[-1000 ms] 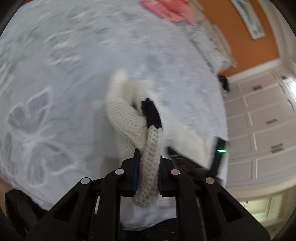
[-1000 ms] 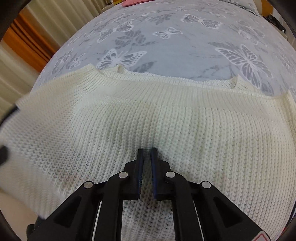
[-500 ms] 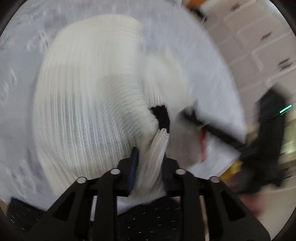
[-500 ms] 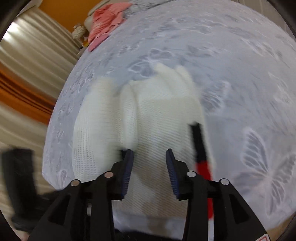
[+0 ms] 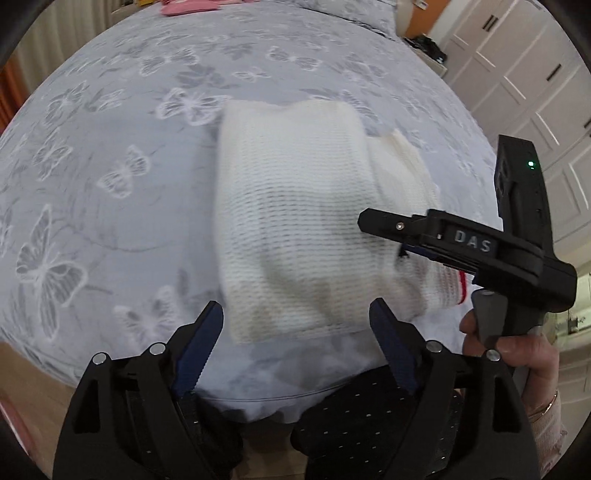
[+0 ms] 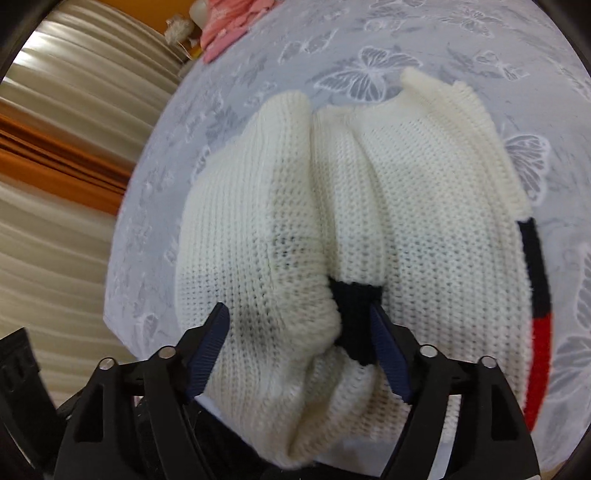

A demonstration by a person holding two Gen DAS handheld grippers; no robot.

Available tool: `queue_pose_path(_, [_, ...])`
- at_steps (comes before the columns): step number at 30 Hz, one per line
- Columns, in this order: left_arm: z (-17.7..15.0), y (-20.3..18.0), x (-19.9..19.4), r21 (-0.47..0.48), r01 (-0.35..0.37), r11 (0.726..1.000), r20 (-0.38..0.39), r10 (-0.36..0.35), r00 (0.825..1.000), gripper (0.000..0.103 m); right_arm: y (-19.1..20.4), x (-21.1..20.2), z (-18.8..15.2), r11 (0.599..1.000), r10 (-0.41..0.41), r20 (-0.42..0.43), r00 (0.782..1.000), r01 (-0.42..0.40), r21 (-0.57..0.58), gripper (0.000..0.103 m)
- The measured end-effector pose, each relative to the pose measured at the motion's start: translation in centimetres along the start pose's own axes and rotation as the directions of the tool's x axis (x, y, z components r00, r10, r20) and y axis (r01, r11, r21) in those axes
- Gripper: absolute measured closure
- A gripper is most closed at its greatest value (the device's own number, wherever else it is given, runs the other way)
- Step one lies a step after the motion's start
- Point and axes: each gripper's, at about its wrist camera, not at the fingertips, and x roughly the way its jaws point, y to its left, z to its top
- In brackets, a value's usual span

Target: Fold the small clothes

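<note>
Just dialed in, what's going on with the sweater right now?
A person with a gripper in each hand is folding a cream knit sweater on a bed with a butterfly-print cover. The sweater lies folded into a compact bundle. The left gripper is open and holds nothing, just short of the bundle's near edge. The right gripper is also open, its jaws straddling a bunched fold by the black trim without clamping it. A pink garment lies at the far end of the bed.

We see the folded sweater (image 5: 295, 236) lying on the bed (image 5: 110, 177), with the pink garment (image 5: 192, 5) behind it at the far edge.
</note>
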Motion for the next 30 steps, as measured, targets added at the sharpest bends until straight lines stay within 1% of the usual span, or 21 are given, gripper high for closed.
queue_pose_path(3, [0.2,0.6,0.2,-0.015,-0.008,1.000,0.001,0.008,1.000,0.024,0.8,0.6,0.0,0.998,-0.056,-0.001,0.998,0.056,-0.024,0.026])
queue_pose_path(7, [-0.8,1.2,-0.5,-0.003,-0.019,1.000,0.005,0.019,1.000,0.023,0.8,0.6,0.0,0.992,-0.119,0.002,0.993,0.119,-0.040,0.026])
queue_pose_path(9, [-0.7,1.3,-0.6,0.003,-0.014,1.000,0.002,0.014,1.000,0.023,0.6,0.2,-0.2,0.991,-0.130,0.014,0.991,0.130,-0.023,0.025])
queue_pose_path(10, [-0.8,1.3,-0.6,0.007,-0.013,1.000,0.005,0.013,1.000,0.023,0.4,0.1,-0.3,0.991,-0.130,0.016,0.991,0.130,-0.009,0.023])
queue_pose_path(13, [-1.1,1.2,-0.7,0.020,-0.025,0.999,0.009,0.024,1.000,0.023,-0.3,0.9,-0.7,0.994,-0.112,-0.002,0.994,0.112,0.015,0.023])
queue_pose_path(14, [-1.1,1.2,-0.6,0.022,-0.027,0.999,0.008,0.026,1.000,0.023,-0.2,1.0,-0.8,0.994,-0.113,0.003,0.994,0.113,0.006,0.034])
queue_pose_path(15, [-1.1,1.2,-0.6,0.022,-0.028,0.999,0.005,0.028,1.000,0.023,0.1,1.0,-0.9,0.995,-0.095,0.012,0.995,0.095,-0.008,0.044])
queue_pose_path(16, [-1.2,1.3,-0.5,0.020,-0.027,0.999,0.003,0.027,1.000,0.023,0.3,1.0,-1.0,0.997,-0.076,0.010,0.997,0.076,-0.011,0.063])
queue_pose_path(17, [-1.2,1.4,-0.6,0.018,-0.026,1.000,0.002,0.026,1.000,0.023,0.5,0.9,-1.0,0.998,-0.062,0.013,0.998,0.062,-0.005,0.072])
queue_pose_path(20, [-1.4,1.8,-0.4,0.007,-0.032,0.999,-0.005,0.032,0.999,0.021,1.5,0.0,-0.3,0.999,-0.028,0.042,0.999,0.029,-0.017,0.078])
queue_pose_path(21, [-1.5,2.1,-0.3,0.001,-0.033,0.999,-0.010,0.033,0.999,0.021,2.0,-0.8,-0.1,1.000,-0.003,0.054,0.999,0.005,-0.024,0.079])
queue_pose_path(23, [-1.7,2.3,-0.3,-0.001,-0.035,0.999,-0.015,0.035,0.999,0.021,3.6,-2.8,0.6,0.997,0.049,0.098,0.994,-0.043,-0.057,0.080])
queue_pose_path(25, [-2.0,2.5,-0.2,0.005,-0.036,0.999,-0.022,0.037,0.999,0.020,5.0,-6.3,1.3,0.992,0.106,0.160,0.981,-0.092,-0.092,0.081])
queue_pose_path(26, [-2.1,2.6,-0.2,0.008,-0.036,0.999,-0.024,0.036,0.999,0.020,5.1,-7.4,1.3,0.990,0.109,0.181,0.977,-0.091,-0.105,0.081])
queue_pose_path(27, [-2.3,2.7,-0.2,0.011,-0.041,0.999,-0.025,0.041,0.999,0.020,4.9,-8.6,1.3,0.990,0.098,0.206,0.974,-0.074,-0.120,0.081])
queue_pose_path(28, [-2.4,2.8,-0.1,0.011,-0.043,0.999,-0.026,0.044,0.999,0.020,4.3,-9.1,1.3,0.991,0.079,0.214,0.974,-0.054,-0.121,0.081])
queue_pose_path(29, [-2.5,2.9,0.0,0.009,-0.044,0.999,-0.028,0.045,0.999,0.020,3.3,-8.9,1.3,0.994,0.052,0.206,0.977,-0.030,-0.108,0.081])
queue_pose_path(30, [-2.6,3.0,0.2,0.002,-0.042,0.999,-0.036,0.042,0.998,0.020,1.5,-7.8,1.3,0.998,0.020,0.171,0.985,-0.008,-0.069,0.081])
